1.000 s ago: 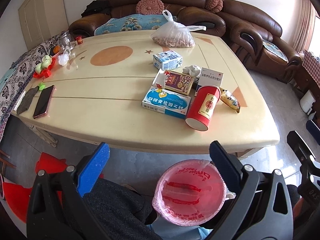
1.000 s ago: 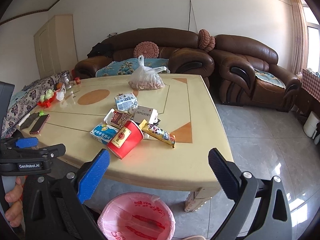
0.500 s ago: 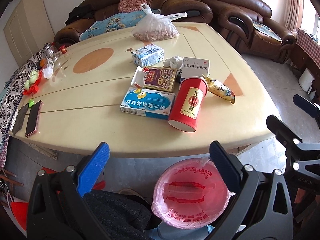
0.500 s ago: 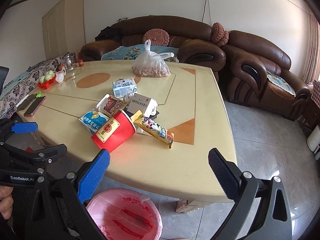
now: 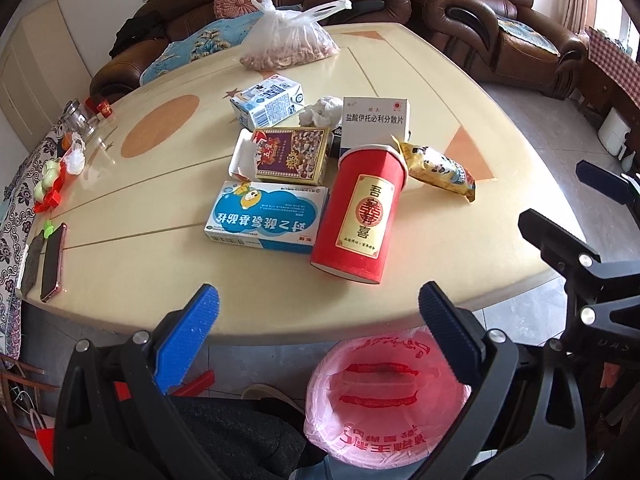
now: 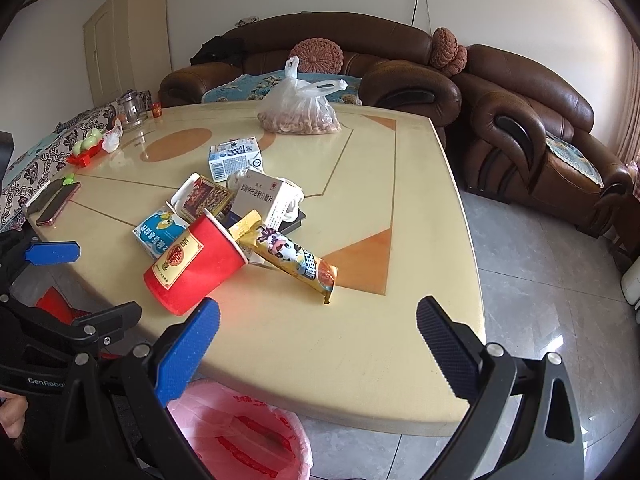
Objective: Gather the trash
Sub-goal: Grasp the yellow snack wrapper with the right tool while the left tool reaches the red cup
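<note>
We see both tongs, left (image 5: 316,316) and right (image 6: 316,324), spread wide and empty, near the tipped red paper cup (image 5: 360,216) on the cream bench (image 5: 140,264), pink-lined round bin (image 5: 384,396) wholly visible only from the left wrist, bare bench rim nearest us.

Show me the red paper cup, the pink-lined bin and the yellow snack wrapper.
red paper cup (image 5: 362,212), left wrist view, label on its side.
pink-lined bin (image 5: 384,432), left wrist view, liner inside.
yellow snack wrapper (image 6: 294,258), right wrist view, its middle.

The left hand-held gripper (image 5: 318,314) hangs wide open and empty over the near edge of the surface (image 5: 152,248), above a pink-lined bin (image 5: 384,396) on the floor. Ahead, a red cup (image 5: 362,214) lies on its side, touching a blue box (image 5: 266,216). Behind are a purple box (image 5: 292,155), a white box (image 5: 376,120), a milk carton (image 5: 267,105) and crumpled tissue (image 5: 321,111). A snack wrapper (image 5: 438,168) lies right of the cup. The right hand-held gripper (image 5: 576,204) shows at the right edge.
</note>
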